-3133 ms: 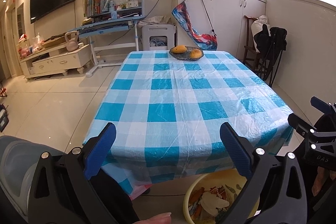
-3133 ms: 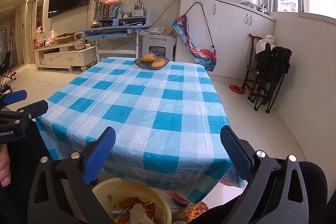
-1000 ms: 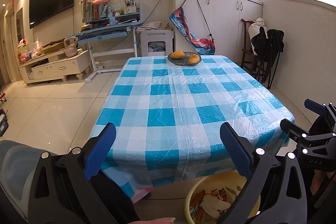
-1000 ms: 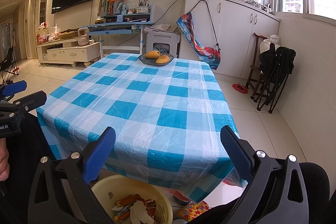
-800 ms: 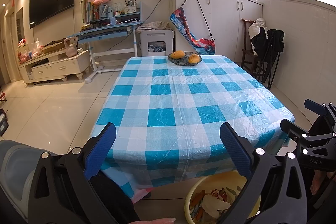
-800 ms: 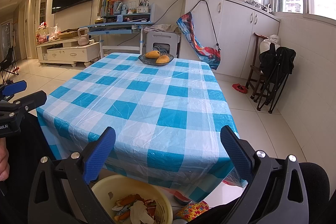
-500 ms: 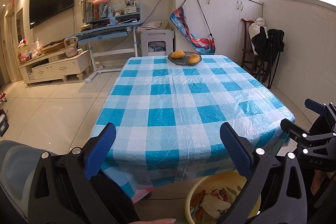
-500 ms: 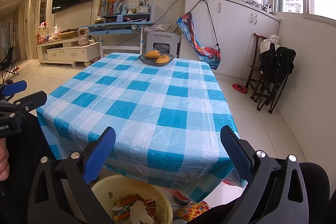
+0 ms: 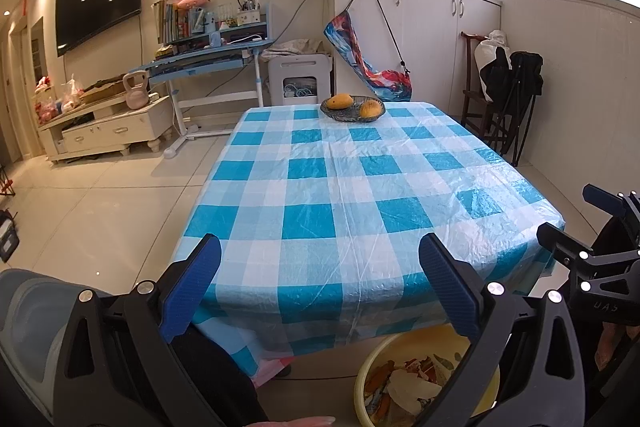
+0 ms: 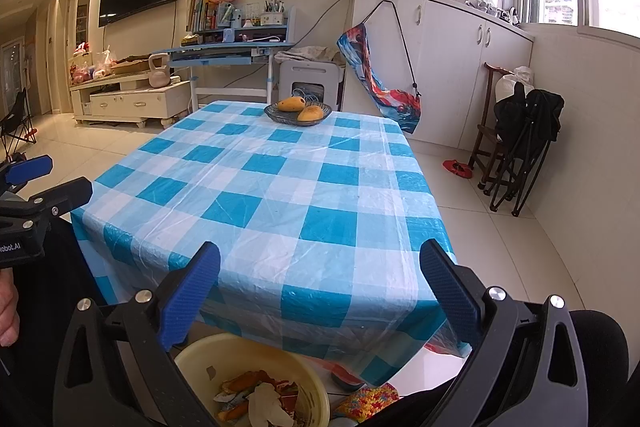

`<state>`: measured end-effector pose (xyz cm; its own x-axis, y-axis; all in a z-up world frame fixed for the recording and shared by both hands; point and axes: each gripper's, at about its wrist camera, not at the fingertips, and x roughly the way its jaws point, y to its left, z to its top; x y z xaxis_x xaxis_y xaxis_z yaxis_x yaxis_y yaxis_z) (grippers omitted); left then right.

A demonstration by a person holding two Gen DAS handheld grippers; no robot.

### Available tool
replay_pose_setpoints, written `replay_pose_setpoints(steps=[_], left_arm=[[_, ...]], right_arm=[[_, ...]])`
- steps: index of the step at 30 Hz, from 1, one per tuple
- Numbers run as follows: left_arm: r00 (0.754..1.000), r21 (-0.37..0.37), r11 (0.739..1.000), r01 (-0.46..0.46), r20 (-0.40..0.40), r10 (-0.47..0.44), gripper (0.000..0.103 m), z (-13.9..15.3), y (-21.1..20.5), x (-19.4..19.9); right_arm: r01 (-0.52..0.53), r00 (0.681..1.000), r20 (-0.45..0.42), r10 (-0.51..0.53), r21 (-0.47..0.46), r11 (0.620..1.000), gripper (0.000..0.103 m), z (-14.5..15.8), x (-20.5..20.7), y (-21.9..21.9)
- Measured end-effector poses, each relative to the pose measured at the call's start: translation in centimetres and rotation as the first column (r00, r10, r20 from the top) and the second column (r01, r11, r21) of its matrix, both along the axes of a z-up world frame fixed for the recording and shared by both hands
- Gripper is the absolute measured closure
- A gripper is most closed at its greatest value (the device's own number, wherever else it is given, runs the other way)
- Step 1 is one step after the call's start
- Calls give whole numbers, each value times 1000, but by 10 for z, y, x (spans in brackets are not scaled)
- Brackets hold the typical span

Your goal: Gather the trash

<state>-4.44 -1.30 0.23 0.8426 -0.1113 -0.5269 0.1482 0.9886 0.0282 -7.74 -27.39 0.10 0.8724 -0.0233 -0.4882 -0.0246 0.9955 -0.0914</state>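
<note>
Right wrist view: the right gripper [image 10: 319, 283] holds its ribbed blue fingers [image 10: 191, 291] spread wide, empty. Just below the worktop's near edge sits a round yellow plastic basin [image 10: 200, 359] heaped with crumpled scraps and peels [image 10: 260, 401]. The left gripper [image 9: 320, 285] is likewise spread and empty. The worktop [image 10: 280, 195] wears a glossy, wrinkled blue-checked cover. At the worktop's far end, a dark shallow bowl [image 10: 298, 118] carries two smooth orange mangoes [image 10: 310, 113].

Two mangoes [image 9: 339, 101] [image 9: 369, 108], one dark bowl [image 9: 352, 115], one yellow basin [image 10: 192, 357], one table [image 9: 320, 187].
</note>
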Motion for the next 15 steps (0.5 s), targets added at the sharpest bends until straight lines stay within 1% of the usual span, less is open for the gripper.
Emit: replay_pose_setpoints(steps=[15], left_arm=[[1000,0,1000,-2,-3,2,7,-2,0,1]], right_arm=[[-4,1000,-1,4,-3,1000,7,1,2,-1]])
